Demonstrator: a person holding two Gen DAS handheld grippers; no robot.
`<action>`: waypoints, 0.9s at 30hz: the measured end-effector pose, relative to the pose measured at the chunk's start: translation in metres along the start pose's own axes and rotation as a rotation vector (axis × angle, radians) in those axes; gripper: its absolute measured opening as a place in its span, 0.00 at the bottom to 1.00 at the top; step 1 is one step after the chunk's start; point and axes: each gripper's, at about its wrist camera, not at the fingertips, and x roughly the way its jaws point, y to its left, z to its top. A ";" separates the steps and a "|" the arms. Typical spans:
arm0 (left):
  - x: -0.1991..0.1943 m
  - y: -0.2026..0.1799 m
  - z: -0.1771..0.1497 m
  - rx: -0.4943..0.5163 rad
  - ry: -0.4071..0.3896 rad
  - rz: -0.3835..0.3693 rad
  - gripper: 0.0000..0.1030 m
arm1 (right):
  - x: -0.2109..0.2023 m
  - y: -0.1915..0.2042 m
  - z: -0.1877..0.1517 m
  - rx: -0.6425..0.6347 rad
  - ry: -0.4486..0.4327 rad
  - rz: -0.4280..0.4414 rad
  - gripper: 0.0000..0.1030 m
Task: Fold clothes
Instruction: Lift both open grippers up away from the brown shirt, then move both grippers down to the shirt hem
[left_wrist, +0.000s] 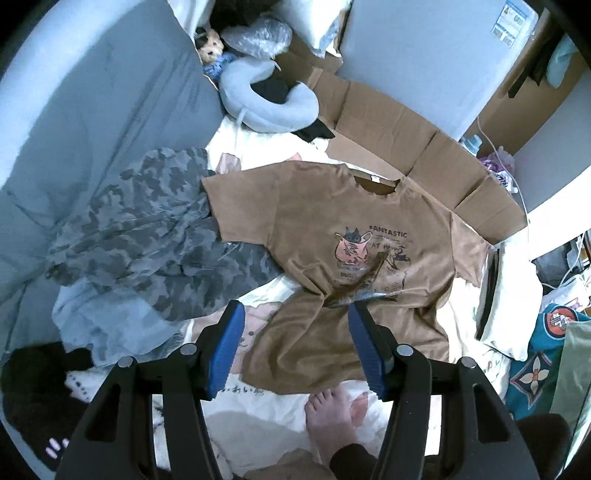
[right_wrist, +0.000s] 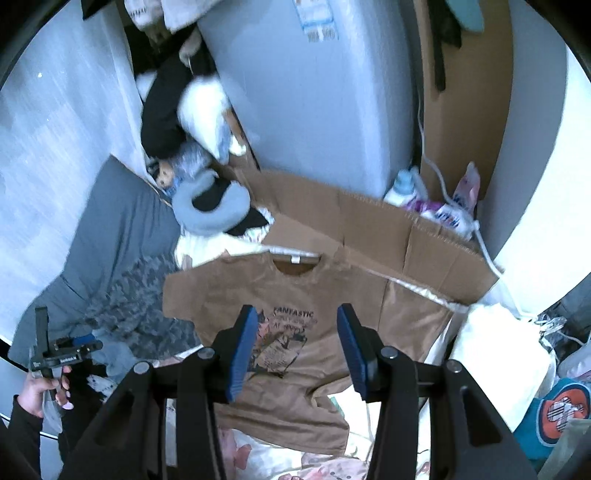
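The brown shirt (left_wrist: 332, 254) lies face up on the bed (left_wrist: 476, 310), collar toward the cardboard (left_wrist: 399, 147), hem near the person's foot (left_wrist: 332, 417). Both tools hang above it with nothing between their pads: the left tool (left_wrist: 295, 347) is released, and so is the right tool (right_wrist: 295, 350).

Likely trouble: the shirt is not flat. A pinched ridge of cloth crosses the print, and the lower hem is rumpled, so a fold begun now may set crooked creases. The left sleeve rests against the camo garment (left_wrist: 147, 236), which a grab there could drag along. The foot sits close to the hem and may pin it.

The print's small text is unreadable. The right view's lower hem is partly hidden behind the tool. What lies under the shirt cannot be told.
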 end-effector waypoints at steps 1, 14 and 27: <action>-0.008 0.000 -0.002 0.003 -0.006 0.008 0.57 | -0.012 -0.002 0.003 -0.005 -0.012 -0.002 0.43; -0.049 0.018 -0.051 -0.039 0.014 0.052 0.57 | -0.082 -0.051 -0.062 -0.031 -0.018 -0.040 0.43; -0.053 0.033 -0.092 -0.048 0.027 0.084 0.57 | -0.108 -0.088 -0.159 0.010 -0.039 -0.037 0.43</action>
